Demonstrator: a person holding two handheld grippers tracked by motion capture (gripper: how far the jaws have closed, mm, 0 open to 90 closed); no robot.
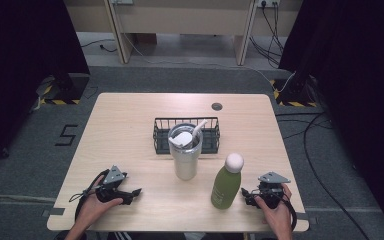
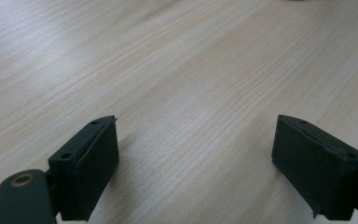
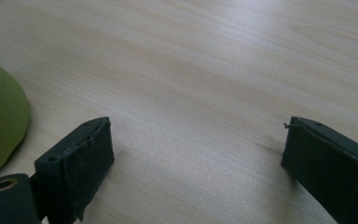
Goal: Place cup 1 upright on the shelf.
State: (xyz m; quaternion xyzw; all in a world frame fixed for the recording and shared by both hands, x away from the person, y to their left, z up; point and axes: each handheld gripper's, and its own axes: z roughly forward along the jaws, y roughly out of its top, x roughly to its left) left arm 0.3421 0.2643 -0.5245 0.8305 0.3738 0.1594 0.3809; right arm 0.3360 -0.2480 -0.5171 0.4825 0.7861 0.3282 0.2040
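A green bottle with a white round cap stands upright near the table's front, right of centre. A white tumbler with a lid and straw stands just in front of a black wire basket at mid-table. My left gripper rests low at the front left, held by a hand, jaws wide apart over bare wood. My right gripper rests at the front right, just right of the bottle, open with nothing between its jaws. The bottle's green side shows at the left edge of the right gripper view.
The light wooden table has a round cable grommet behind the basket. Dark curtains flank both sides, and cables run over the grey floor at the right and back.
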